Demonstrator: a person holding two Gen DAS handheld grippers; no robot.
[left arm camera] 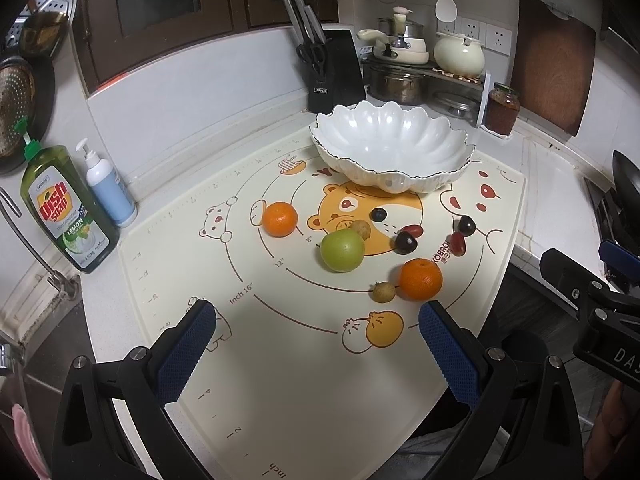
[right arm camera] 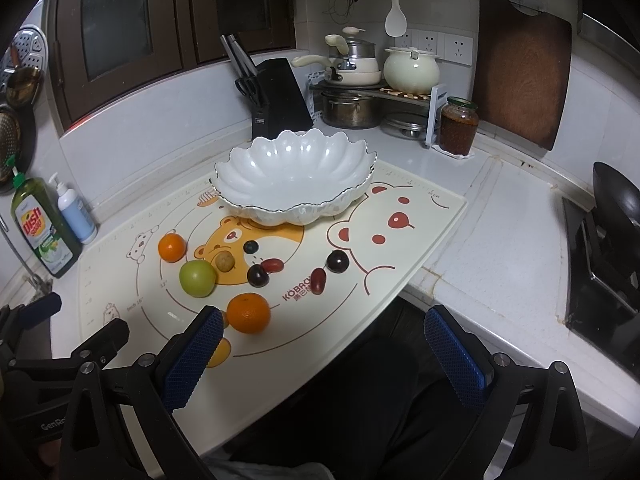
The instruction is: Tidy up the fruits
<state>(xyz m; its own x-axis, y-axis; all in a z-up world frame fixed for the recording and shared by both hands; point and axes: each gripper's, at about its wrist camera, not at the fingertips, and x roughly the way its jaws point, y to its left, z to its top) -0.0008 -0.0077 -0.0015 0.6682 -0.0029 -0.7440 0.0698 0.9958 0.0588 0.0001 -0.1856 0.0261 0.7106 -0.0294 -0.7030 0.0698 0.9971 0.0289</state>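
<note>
Both tongs, left tongs (left arm camera: 318, 344) and right tongs (right arm camera: 324, 350), spread, empty; bowl (left arm camera: 390, 146) bare. We judge first pick next: nearest orange (right arm camera: 248, 313), lower centre.

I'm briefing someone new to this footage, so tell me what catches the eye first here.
The big white scalloped bowl stands empty at the far side of the cartoon bear mat. Before it lie loose fruits: two oranges, a green apple and small dark fruits. Both the left gripper and the right gripper are open and hold nothing.
</note>
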